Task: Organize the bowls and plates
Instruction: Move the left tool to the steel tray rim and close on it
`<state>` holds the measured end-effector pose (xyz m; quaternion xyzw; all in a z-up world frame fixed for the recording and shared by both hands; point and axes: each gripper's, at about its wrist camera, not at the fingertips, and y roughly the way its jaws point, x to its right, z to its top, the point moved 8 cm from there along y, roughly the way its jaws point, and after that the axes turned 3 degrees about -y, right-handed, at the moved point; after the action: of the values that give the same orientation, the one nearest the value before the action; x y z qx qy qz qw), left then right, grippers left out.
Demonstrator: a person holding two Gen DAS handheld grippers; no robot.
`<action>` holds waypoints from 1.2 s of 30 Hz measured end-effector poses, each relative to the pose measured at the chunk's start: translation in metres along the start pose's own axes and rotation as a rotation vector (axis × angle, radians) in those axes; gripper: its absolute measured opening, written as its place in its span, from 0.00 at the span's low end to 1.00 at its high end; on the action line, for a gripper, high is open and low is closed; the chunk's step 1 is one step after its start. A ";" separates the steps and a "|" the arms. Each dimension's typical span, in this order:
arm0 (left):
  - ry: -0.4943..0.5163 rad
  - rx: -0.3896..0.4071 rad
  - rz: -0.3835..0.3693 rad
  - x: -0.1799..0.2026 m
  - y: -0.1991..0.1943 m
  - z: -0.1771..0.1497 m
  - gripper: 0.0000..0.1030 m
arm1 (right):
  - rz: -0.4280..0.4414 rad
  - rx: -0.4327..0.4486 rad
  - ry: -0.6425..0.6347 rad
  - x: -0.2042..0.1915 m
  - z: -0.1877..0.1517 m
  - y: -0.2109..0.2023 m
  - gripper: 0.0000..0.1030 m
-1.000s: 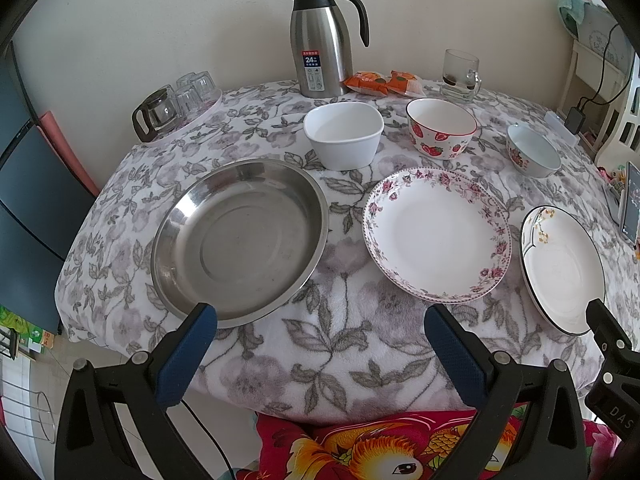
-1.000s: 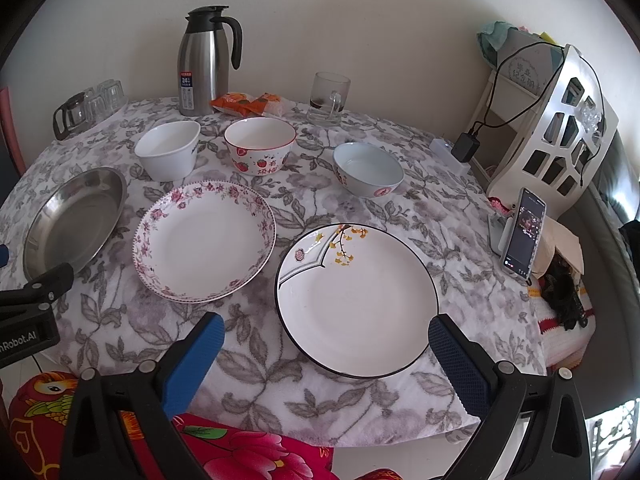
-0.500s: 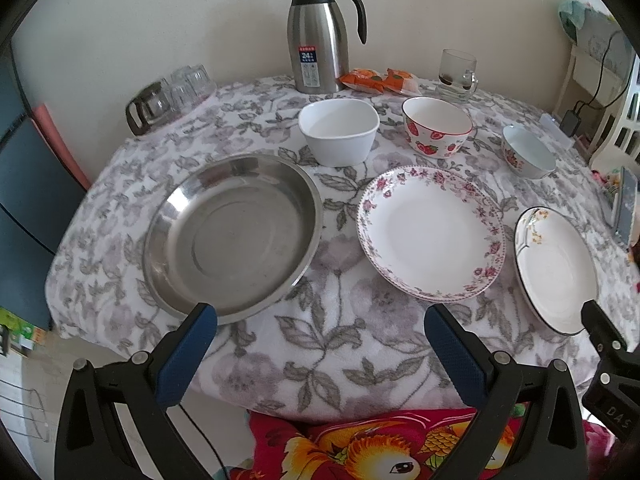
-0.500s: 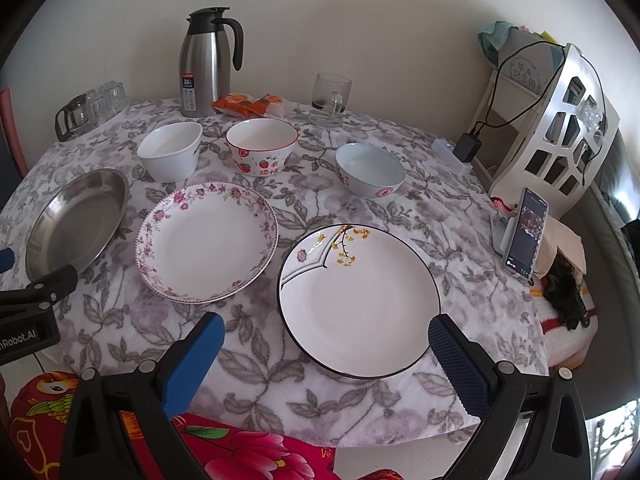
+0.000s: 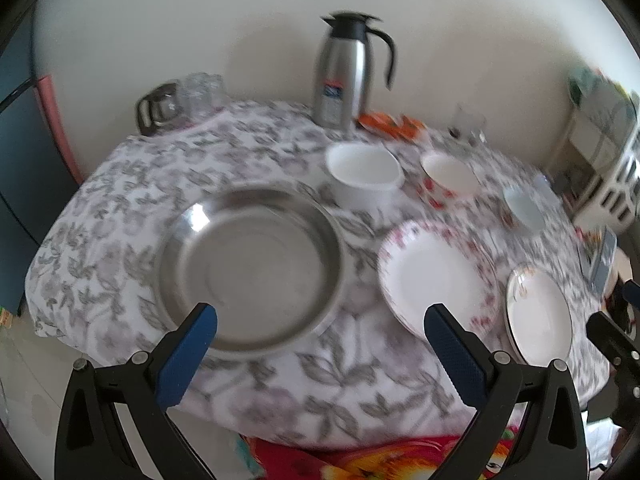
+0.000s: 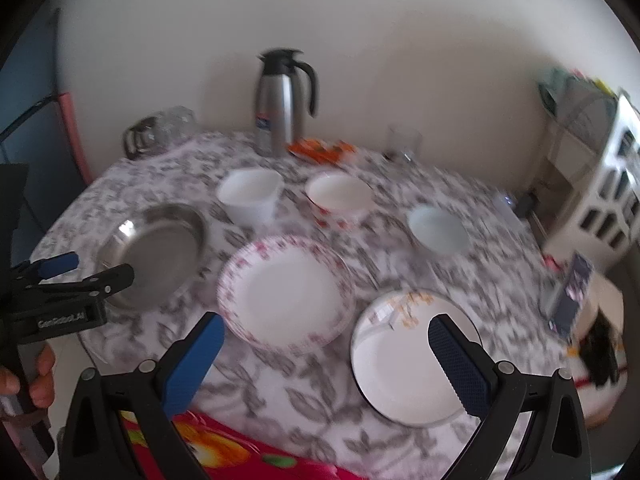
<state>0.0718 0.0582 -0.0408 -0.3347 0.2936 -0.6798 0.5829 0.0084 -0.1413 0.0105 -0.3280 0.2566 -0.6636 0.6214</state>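
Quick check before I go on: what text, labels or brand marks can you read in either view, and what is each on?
"GenRobot.AI", roughly, blurred: white lettering on the left claw body.
Label on the steel flask: red and blue patch, too blurred to read.
Phone screen: too blurred to read.
Nothing else legible.

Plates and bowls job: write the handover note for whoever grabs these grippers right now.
Left gripper: open, empty, hovering at the near edge of the steel plate.
Right gripper: open, empty, between the pink-rimmed plate and the black-rimmed plate.
Back row: white bowl, strawberry bowl, small pale bowl.
All six pieces sit apart on the table.
Done: nothing stacked.
Left: stack the plates, nest the bowls. Both views are blurred.
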 end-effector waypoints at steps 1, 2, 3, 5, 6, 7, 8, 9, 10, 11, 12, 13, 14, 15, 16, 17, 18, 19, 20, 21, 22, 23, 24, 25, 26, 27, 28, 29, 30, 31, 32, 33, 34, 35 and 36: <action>-0.018 0.013 0.001 -0.011 -0.001 0.006 1.00 | 0.018 0.002 -0.005 -0.006 0.006 0.002 1.00; -0.034 0.021 0.006 -0.020 -0.002 0.009 1.00 | 0.031 0.001 -0.005 -0.009 0.010 0.004 1.00; -0.054 0.030 0.016 -0.030 -0.002 0.013 1.00 | 0.050 0.000 -0.003 -0.014 0.014 0.007 1.00; -0.103 0.043 0.044 -0.055 0.000 0.019 1.00 | 0.092 -0.008 0.010 -0.024 0.022 0.015 1.00; -0.122 0.044 0.051 -0.064 0.002 0.020 1.00 | 0.119 -0.016 0.024 -0.031 0.025 0.023 1.00; -0.142 0.044 0.053 -0.075 0.005 0.021 1.00 | 0.137 -0.025 0.035 -0.034 0.025 0.028 1.00; -0.158 0.046 0.050 -0.083 0.007 0.022 1.00 | 0.154 -0.039 0.045 -0.038 0.025 0.036 1.00; -0.175 0.049 0.048 -0.092 0.010 0.022 1.00 | 0.172 -0.057 0.056 -0.043 0.023 0.044 1.00; -0.184 0.055 0.051 -0.099 0.013 0.021 1.00 | 0.192 -0.087 0.070 -0.049 0.020 0.055 1.00; -0.190 0.062 0.056 -0.103 0.016 0.020 1.00 | 0.207 -0.113 0.079 -0.053 0.017 0.064 1.00; -0.196 0.067 0.061 -0.110 0.020 0.019 1.00 | 0.221 -0.138 0.086 -0.057 0.013 0.071 1.00; -0.203 0.068 0.061 -0.116 0.023 0.018 1.00 | 0.231 -0.159 0.088 -0.062 0.011 0.080 1.00; -0.213 0.065 0.055 -0.120 0.028 0.017 1.00 | 0.236 -0.174 0.088 -0.064 0.010 0.086 1.00; -0.227 0.063 0.045 -0.124 0.031 0.016 1.00 | 0.241 -0.187 0.088 -0.067 0.010 0.093 1.00; -0.246 0.060 0.030 -0.130 0.036 0.015 1.00 | 0.251 -0.198 0.090 -0.071 0.010 0.100 1.00; -0.266 0.059 0.019 -0.135 0.040 0.016 1.00 | 0.264 -0.204 0.097 -0.074 0.012 0.106 1.00; -0.280 0.060 0.013 -0.140 0.044 0.016 1.00 | 0.273 -0.207 0.104 -0.076 0.014 0.109 0.99; -0.293 0.063 0.006 -0.146 0.048 0.015 1.00 | 0.290 -0.210 0.117 -0.079 0.016 0.116 0.98; -0.300 0.065 0.001 -0.149 0.051 0.016 1.00 | 0.302 -0.212 0.125 -0.081 0.018 0.120 0.96; -0.306 0.068 -0.005 -0.152 0.054 0.017 1.00 | 0.327 -0.217 0.137 -0.085 0.020 0.126 0.92; -0.310 0.076 -0.013 -0.156 0.057 0.018 1.00 | 0.345 -0.222 0.146 -0.089 0.022 0.130 0.89; -0.312 0.084 -0.017 -0.159 0.059 0.019 1.00 | 0.364 -0.230 0.154 -0.093 0.023 0.135 0.84; -0.308 0.087 -0.016 -0.162 0.063 0.020 1.00 | 0.386 -0.239 0.159 -0.098 0.024 0.140 0.82; -0.301 0.082 -0.019 -0.164 0.065 0.021 1.00 | 0.407 -0.249 0.165 -0.104 0.025 0.146 0.80; -0.294 0.072 -0.023 -0.166 0.069 0.022 1.00 | 0.418 -0.255 0.165 -0.108 0.026 0.151 0.79; -0.296 0.061 -0.028 -0.168 0.073 0.022 1.00 | 0.425 -0.261 0.161 -0.113 0.026 0.155 0.77; -0.310 0.045 -0.030 -0.172 0.079 0.022 1.00 | 0.433 -0.268 0.155 -0.119 0.027 0.160 0.76; -0.318 0.032 -0.029 -0.175 0.083 0.022 1.00 | 0.444 -0.275 0.148 -0.126 0.028 0.165 0.72; -0.326 0.018 -0.025 -0.178 0.088 0.022 1.00 | 0.451 -0.280 0.144 -0.130 0.028 0.169 0.69; -0.334 -0.001 -0.012 -0.183 0.094 0.021 1.00 | 0.461 -0.287 0.140 -0.135 0.029 0.173 0.67; -0.341 -0.015 -0.004 -0.186 0.099 0.020 1.00 | 0.467 -0.294 0.136 -0.140 0.029 0.177 0.66; -0.354 -0.029 0.007 -0.191 0.103 0.019 1.00 | 0.472 -0.301 0.132 -0.145 0.030 0.183 0.64; -0.373 -0.042 0.014 -0.196 0.108 0.017 1.00 | 0.474 -0.303 0.128 -0.148 0.030 0.186 0.62; -0.392 -0.055 0.012 -0.200 0.113 0.015 1.00 | 0.472 -0.306 0.122 -0.150 0.030 0.191 0.58; -0.406 -0.068 0.012 -0.204 0.116 0.014 1.00 | 0.472 -0.311 0.122 -0.152 0.030 0.196 0.54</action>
<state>0.1716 0.2422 -0.1473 -0.4826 0.1949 -0.5847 0.6223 0.1613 -0.0071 -0.1340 -0.3098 0.4614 -0.4721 0.6843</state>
